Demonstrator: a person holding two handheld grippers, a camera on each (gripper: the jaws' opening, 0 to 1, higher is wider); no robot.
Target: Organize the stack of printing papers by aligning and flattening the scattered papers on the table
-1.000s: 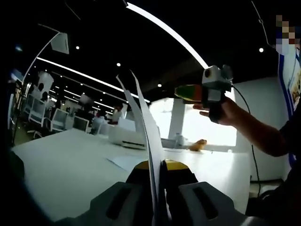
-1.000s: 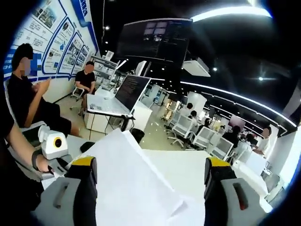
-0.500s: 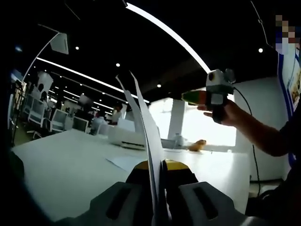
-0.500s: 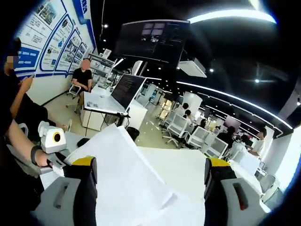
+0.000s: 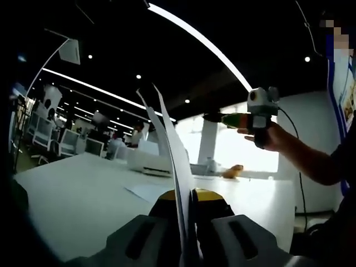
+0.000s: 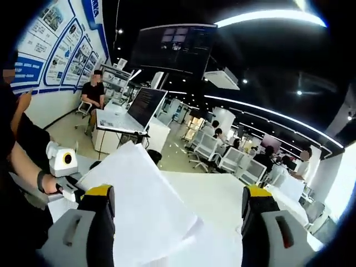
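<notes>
My left gripper (image 5: 186, 196) is shut on a few white paper sheets (image 5: 169, 144), which stand edge-on and rise up and left above the white table (image 5: 72, 200). A hand holds my right gripper (image 5: 221, 118) to the upper right of the sheets, apart from them, with its green and orange jaws pointing left. In the right gripper view, my right gripper (image 6: 178, 192) is open, its jaws wide apart. The broad face of the paper sheets (image 6: 139, 200) fills the space ahead of them. The left gripper (image 6: 67, 181) grips the sheets at their left edge.
One loose sheet (image 5: 149, 192) lies flat on the table. A white printer (image 5: 149, 161) and a small orange object (image 5: 233, 171) sit at the far edge. Office chairs (image 6: 222, 156), desks with a monitor (image 6: 146, 107) and seated people lie beyond.
The right gripper has drifted a little to the right, away from the sheets, and its jaws now point more level. The left gripper and its sheets have stayed put.
</notes>
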